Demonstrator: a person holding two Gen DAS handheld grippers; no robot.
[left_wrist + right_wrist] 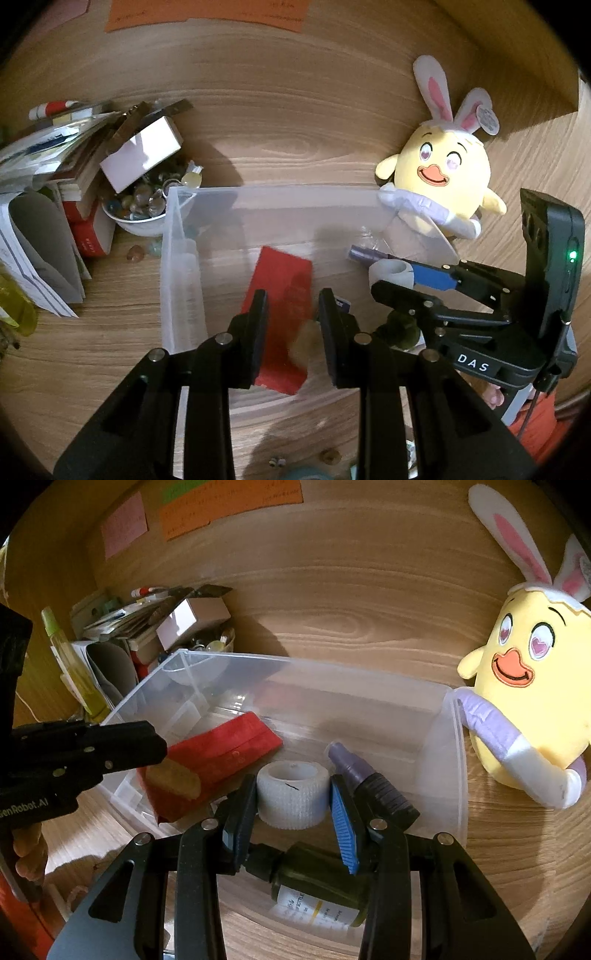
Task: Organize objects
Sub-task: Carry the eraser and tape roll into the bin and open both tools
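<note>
Setting: clear plastic bin point(450, 738) on a wooden table point(332, 602), yellow plush chick point(532, 701) leaning at the bin's right end, a pile of papers point(40, 221) and a bowl of marbles point(136, 210) past its left end.

Left gripper point(291, 325): over the left half of the bin, pointing down into it, fingers part way apart with a small tan block point(171, 779) between them; from the right wrist view the block sits at the fingertip, but whether the pads press it or only bracket it cannot be told.

Below the block: red pouch point(221, 753) flat on the bin floor, long axis running from the near left corner toward the middle.

Right gripper point(293, 808): over the right half of the bin, blue pads point(341, 812) on both sides of a white roll of tape point(293, 794), touching its flanks, so apparently gripping it.

Roll: hollow core facing up, seemingly at or just above the bin floor.

Neighbours of the roll: purple bottle point(354, 768) just beside the right finger, neck pointing away; dark green bottle point(317, 890) lying on its side nearer, under the fingers.

Key relation: both items already inside the bin's walls, straight below the fingers; likely next move a plain letting go, right hand nearer the bottles, left nearer the pouch.

Risk: roll may nudge the purple bottle when freed.
</note>
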